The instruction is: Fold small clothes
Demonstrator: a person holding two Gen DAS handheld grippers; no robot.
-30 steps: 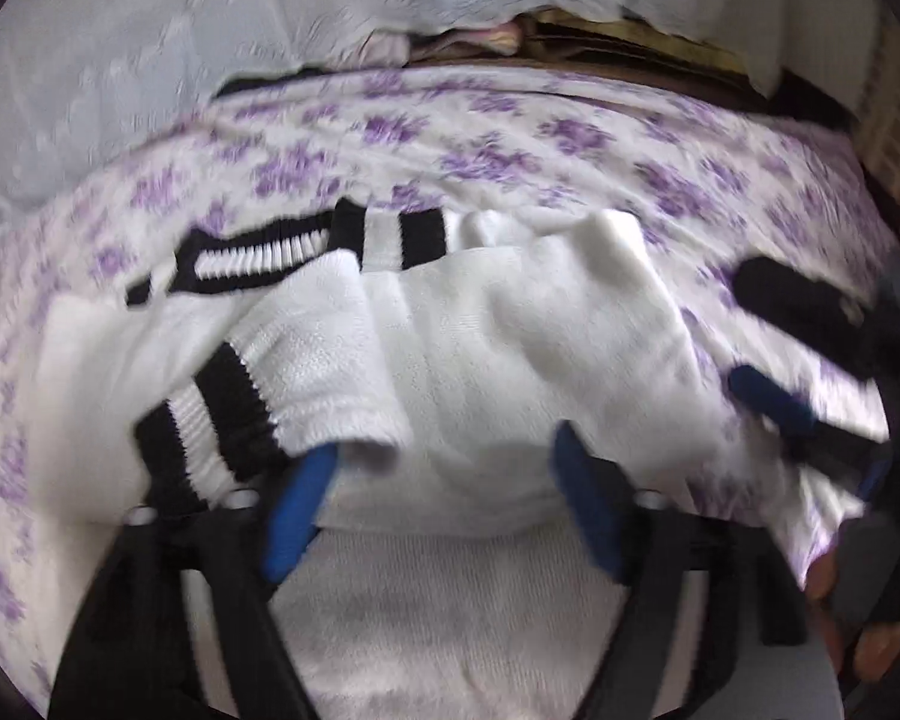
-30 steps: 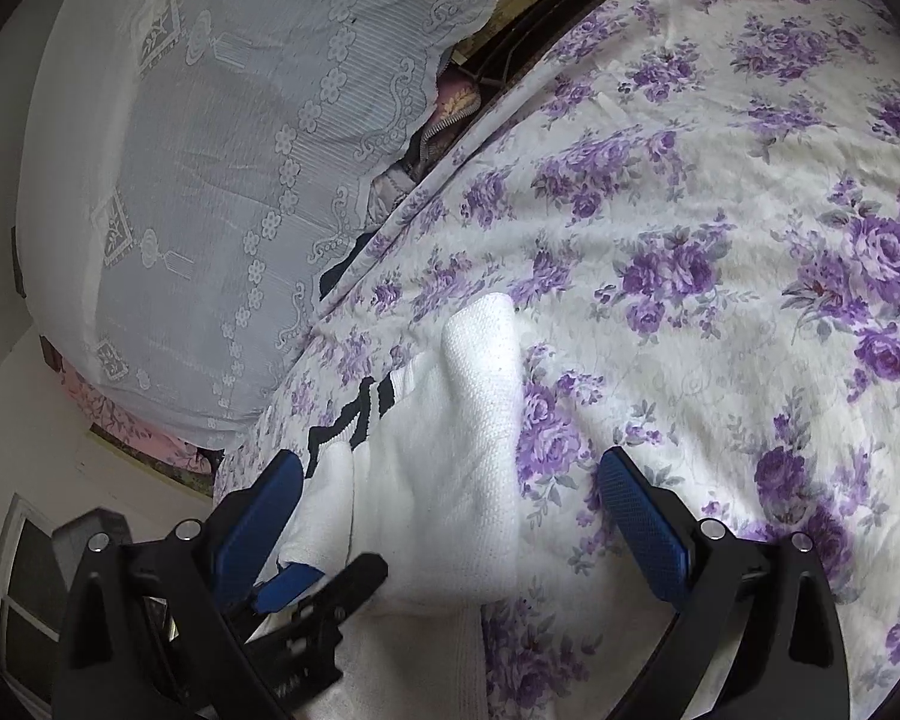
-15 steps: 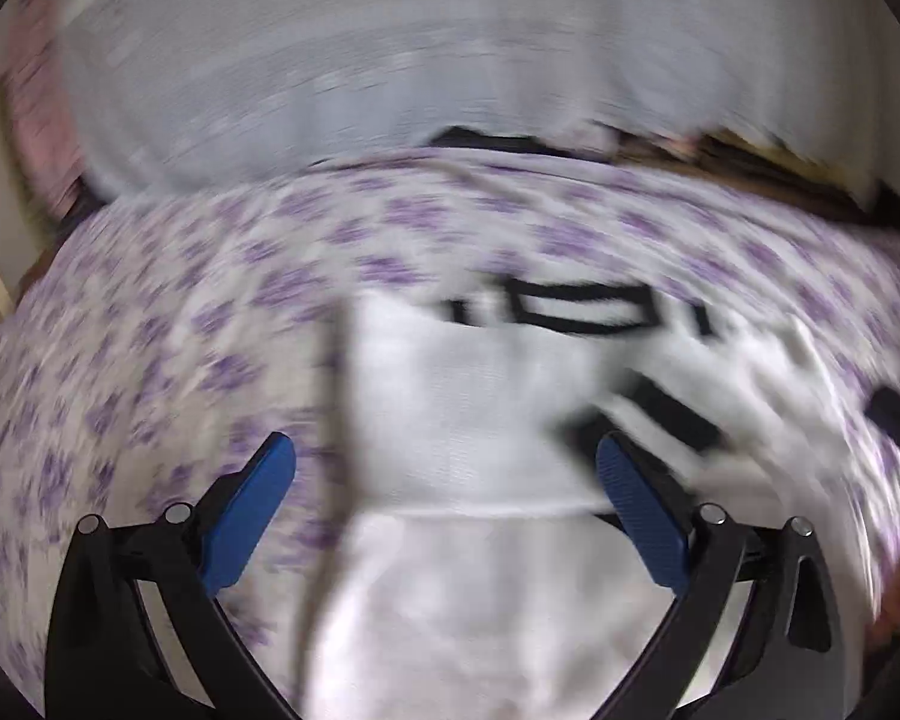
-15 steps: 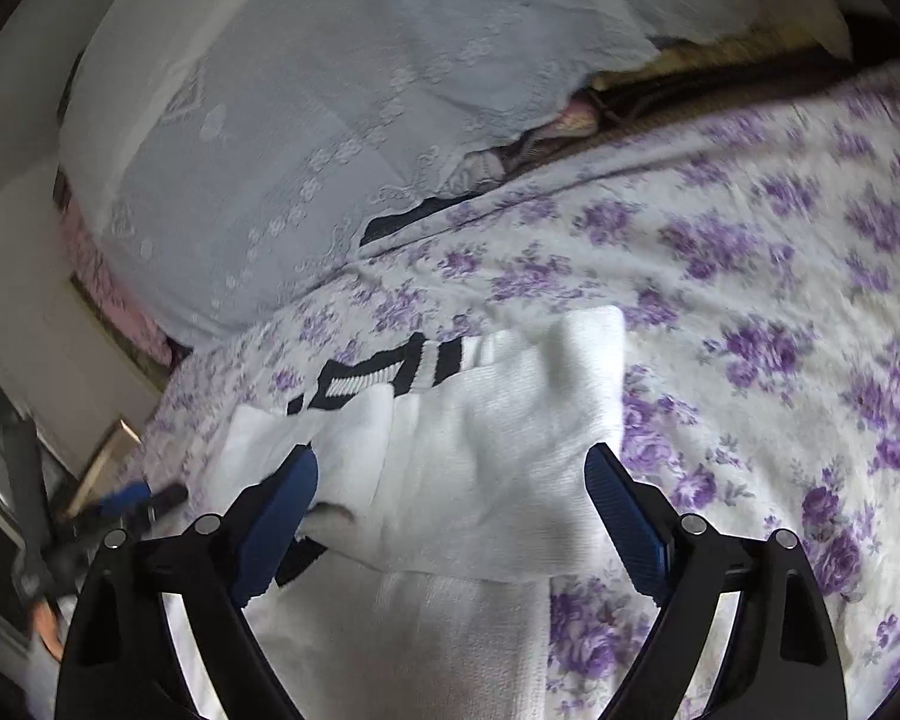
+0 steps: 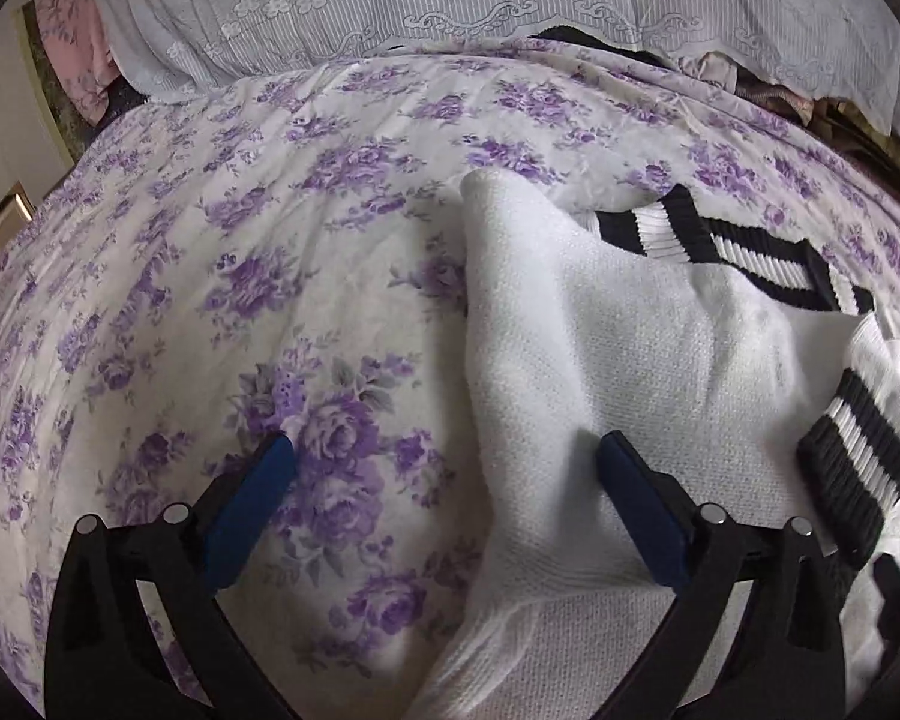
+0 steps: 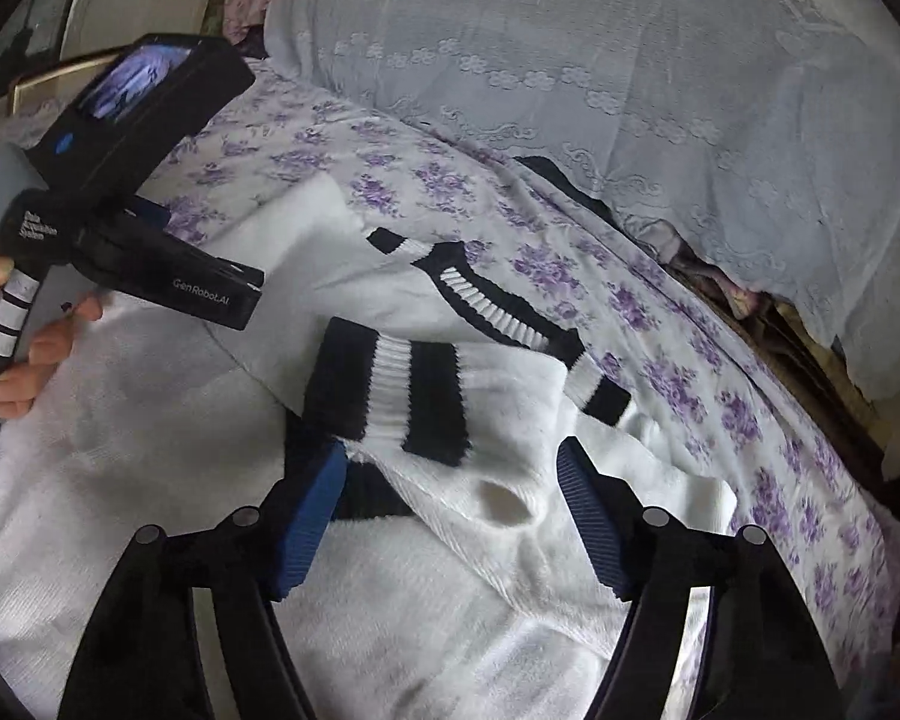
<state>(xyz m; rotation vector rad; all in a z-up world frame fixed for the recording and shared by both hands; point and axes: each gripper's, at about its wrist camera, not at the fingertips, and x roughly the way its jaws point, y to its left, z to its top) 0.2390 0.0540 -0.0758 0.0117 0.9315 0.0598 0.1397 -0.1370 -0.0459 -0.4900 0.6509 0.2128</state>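
A floral bedsheet (image 5: 222, 276) covers the bed, and the white sweater (image 5: 624, 348) lies on it with the striped cuff (image 6: 390, 396) folded over. The left gripper (image 5: 444, 462) is wide open across the sweater edge; the right gripper (image 6: 453, 468) is open around the cuff
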